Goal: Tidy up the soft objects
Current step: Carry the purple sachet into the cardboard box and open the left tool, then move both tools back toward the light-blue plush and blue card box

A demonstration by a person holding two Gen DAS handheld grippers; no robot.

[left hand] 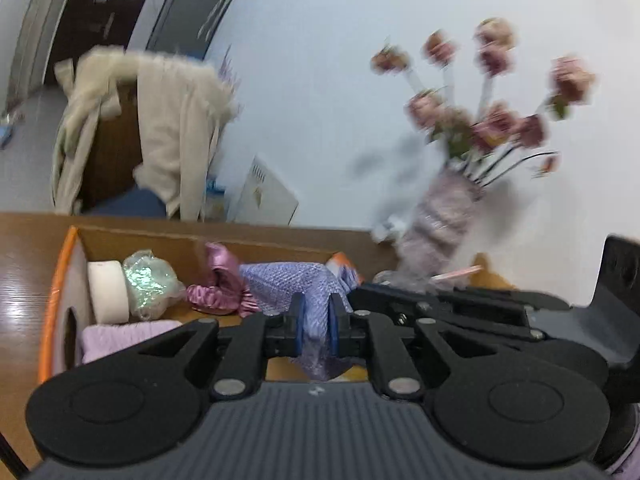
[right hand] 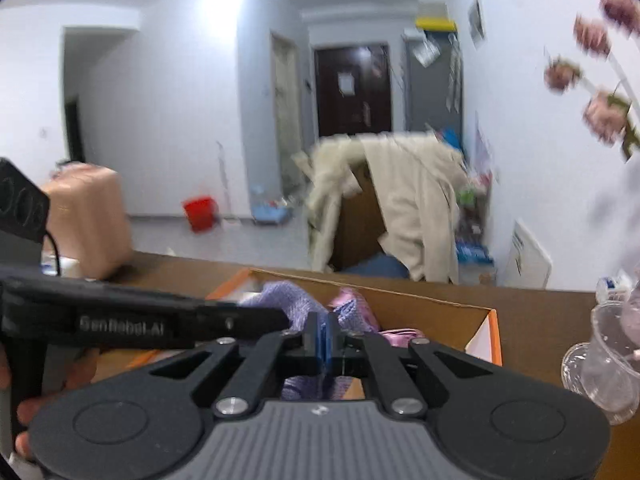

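Risk assessment, left to right. Cardboard box (left hand: 132, 240) stands on the desk (left hand: 24, 264) and holds a white roll (left hand: 107, 292), a clear bag of glitter (left hand: 150, 280) and a pink satin scrunchie (left hand: 218, 288). The lavender knitted cloth (left hand: 280, 284) hangs over the box, gripped at two points. The left tool (left hand: 314, 322) is pinching a bunched fold of it between the blue pads. The right tool (right hand: 323, 340) is pressed nearly together; a thin edge of the cloth appears caught there, though blur prevents confirmation.

Hazards:
- A thin pinch can slip if the tools pull apart, dropping one end outside the box.
- Trailing cloth can snag the scrunchie and drag it out.
- A wide sweep rightward can strike the vase of flowers (left hand: 444, 216) or the plastic cup (right hand: 604, 360) nearby.
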